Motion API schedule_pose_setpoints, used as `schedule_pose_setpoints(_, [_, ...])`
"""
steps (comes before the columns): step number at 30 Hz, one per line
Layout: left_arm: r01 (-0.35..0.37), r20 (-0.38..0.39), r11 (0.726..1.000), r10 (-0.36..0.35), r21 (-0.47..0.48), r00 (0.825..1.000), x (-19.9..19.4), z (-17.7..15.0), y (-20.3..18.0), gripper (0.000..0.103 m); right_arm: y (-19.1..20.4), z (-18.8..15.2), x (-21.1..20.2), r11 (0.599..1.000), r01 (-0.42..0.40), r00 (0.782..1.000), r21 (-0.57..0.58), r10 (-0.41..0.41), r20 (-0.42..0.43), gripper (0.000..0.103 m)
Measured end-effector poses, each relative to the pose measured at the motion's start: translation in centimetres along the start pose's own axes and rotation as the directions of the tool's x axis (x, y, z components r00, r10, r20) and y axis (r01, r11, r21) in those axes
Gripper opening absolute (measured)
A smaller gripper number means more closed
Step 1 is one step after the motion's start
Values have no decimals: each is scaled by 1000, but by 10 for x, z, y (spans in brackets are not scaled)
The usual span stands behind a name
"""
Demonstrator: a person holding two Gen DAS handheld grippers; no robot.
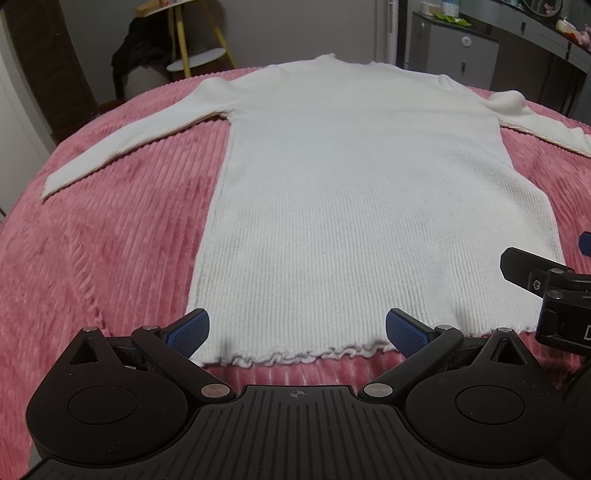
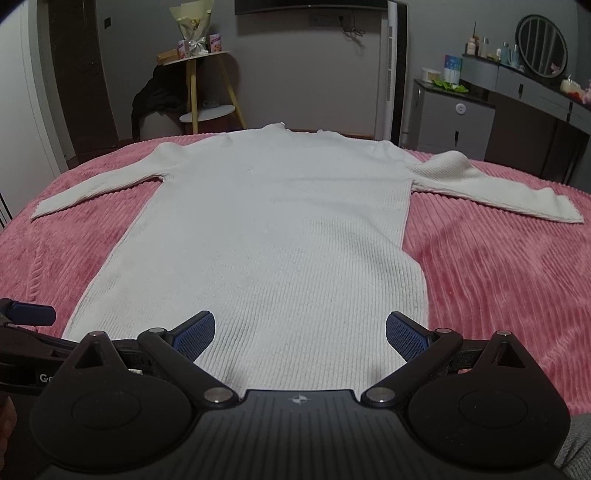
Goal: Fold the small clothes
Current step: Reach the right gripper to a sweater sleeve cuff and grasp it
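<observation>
My left gripper (image 1: 297,334) is spread wide, its 2 blue pads (image 1: 190,330) hovering at the frilled hem of the white sweater (image 1: 354,206) and pinching nothing. My right gripper (image 2: 300,336) is likewise spread, its pads (image 2: 406,338) over the lower body of the sweater near its right side edge; nothing sits between them. In the left wrist view the right gripper shows at the frame's right edge, beside the sweater's hem corner.

The sweater lies flat, front or back up — I cannot tell which — on the pink ribbed blanket (image 2: 498,266). Hem toward me, neck at the far end, both sleeves angled outward and down across the blanket. The rib knit runs lengthwise along the body.

Containers: none lies on the blanket. Beyond the sweater's right shoulder stands a grey drawer cabinet (image 2: 454,118) with green items and a blue box on its top; its drawers are closed.

Room, relative to the sweater: past the neck, a tall white column unit (image 2: 393,70) stands against the grey wall. Beyond the left shoulder, a yellow-legged side table (image 2: 207,74) carries a wrapped bouquet (image 2: 192,26), with dark clothing (image 2: 155,99) draped beside it. Further right of the cabinet — a dresser with a round mirror (image 2: 541,46) and small bottles.
</observation>
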State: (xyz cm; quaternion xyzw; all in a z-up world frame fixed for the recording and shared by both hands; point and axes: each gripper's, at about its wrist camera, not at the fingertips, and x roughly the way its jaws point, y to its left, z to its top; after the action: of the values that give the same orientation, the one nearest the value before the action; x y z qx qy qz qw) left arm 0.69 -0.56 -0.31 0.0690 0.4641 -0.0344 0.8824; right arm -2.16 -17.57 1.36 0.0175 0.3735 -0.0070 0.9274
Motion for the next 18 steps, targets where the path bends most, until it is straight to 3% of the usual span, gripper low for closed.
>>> schedule_pose_setpoints(11, [4,-20,1000,-4,-4,1000,8,2,-2,103,-10,0,7,998,-43,999,48,44,-23,99])
schedule_pose_setpoints(18, [6,-33,1000,-7,-4,999,14,6,-4,103,-21,0,17,983,-129,989,128,137,-56,99])
